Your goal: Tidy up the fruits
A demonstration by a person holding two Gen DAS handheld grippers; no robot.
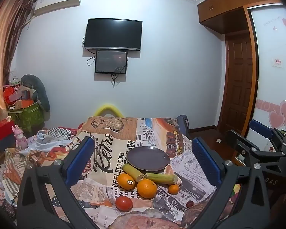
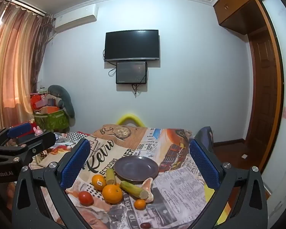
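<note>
A dark purple plate (image 1: 147,157) (image 2: 136,168) stands empty on the printed tablecloth. In front of it lie two oranges (image 1: 126,181) (image 1: 146,188) (image 2: 112,193), a small tangerine (image 1: 173,189) (image 2: 139,204), a red tomato (image 1: 124,203) (image 2: 85,197), two green sugarcane pieces (image 1: 132,171) (image 1: 162,178) (image 2: 134,189), a pomelo wedge (image 2: 148,188) and a dark grape (image 1: 189,203) (image 2: 145,225). My left gripper (image 1: 143,162) and right gripper (image 2: 139,164) are both open and empty, held above the near side of the fruit.
The table's cloth (image 1: 108,152) drops off at the far edge by a yellow chair back (image 1: 108,109). A cluttered pile of fabric and toys (image 1: 38,145) lies left. The other gripper shows at the right edge of the left view (image 1: 257,148). A wooden door (image 1: 238,84) is far right.
</note>
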